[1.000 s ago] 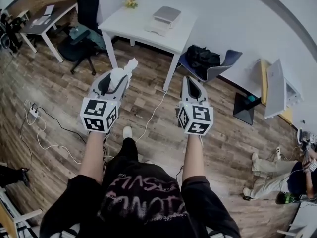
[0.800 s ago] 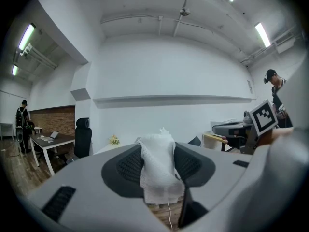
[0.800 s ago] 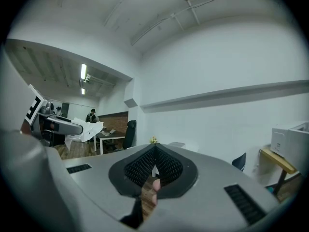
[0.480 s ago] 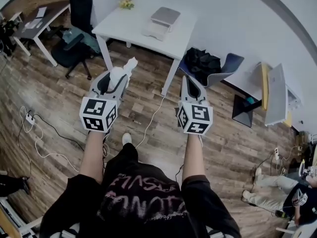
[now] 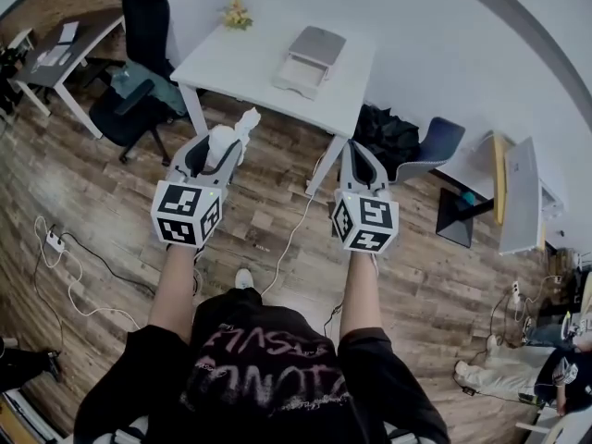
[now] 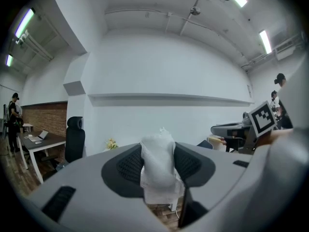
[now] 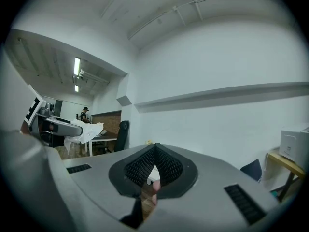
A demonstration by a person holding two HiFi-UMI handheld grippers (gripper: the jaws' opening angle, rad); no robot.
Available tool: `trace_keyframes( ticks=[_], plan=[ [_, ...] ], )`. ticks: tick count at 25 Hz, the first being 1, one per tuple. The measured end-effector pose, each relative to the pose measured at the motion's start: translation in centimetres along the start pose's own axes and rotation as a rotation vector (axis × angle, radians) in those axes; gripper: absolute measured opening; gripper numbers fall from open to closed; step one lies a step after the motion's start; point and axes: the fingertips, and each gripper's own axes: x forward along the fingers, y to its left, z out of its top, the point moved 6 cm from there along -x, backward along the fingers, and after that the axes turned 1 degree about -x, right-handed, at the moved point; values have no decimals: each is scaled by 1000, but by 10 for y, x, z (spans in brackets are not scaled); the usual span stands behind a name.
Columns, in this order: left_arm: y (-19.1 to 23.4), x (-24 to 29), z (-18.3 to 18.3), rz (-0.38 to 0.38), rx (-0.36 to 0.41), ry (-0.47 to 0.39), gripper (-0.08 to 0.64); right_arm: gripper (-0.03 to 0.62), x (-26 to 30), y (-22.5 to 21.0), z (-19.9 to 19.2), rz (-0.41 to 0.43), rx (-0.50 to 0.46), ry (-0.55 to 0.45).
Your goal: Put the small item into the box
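My left gripper (image 5: 222, 146) is held up over the wooden floor, shut on a small white crumpled item (image 5: 232, 129). In the left gripper view that item (image 6: 157, 167) fills the gap between the dark pads and sticks out above them. My right gripper (image 5: 357, 152) is level with it to the right, shut with nothing in it. In the right gripper view its pads meet at the tip (image 7: 154, 151). Ahead of both, a white box with a grey lid (image 5: 311, 50) sits on a white table (image 5: 242, 61).
Yellow flowers (image 5: 235, 13) stand at the table's far corner. A black office chair (image 5: 141, 74) is left of the table, and a blue chair (image 5: 437, 142) with a black bag (image 5: 383, 129) is right of it. Cables (image 5: 57, 246) trail on the floor. A person (image 5: 523, 377) sits low right.
The table and box have come closer and sit lower in the head view. Both grippers keep the same pose, the left still holding the white item.
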Motion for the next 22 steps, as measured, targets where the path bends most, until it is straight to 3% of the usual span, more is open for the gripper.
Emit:
trace_keyframes(
  ticks=[11,22],
  plan=[
    [63,62,8,-88,4,4,183,9,74,13,13,-78,-15,0],
    [73,90,6,-126,-17,8,183,9,91,3,14,-105,-27,17]
  ],
)
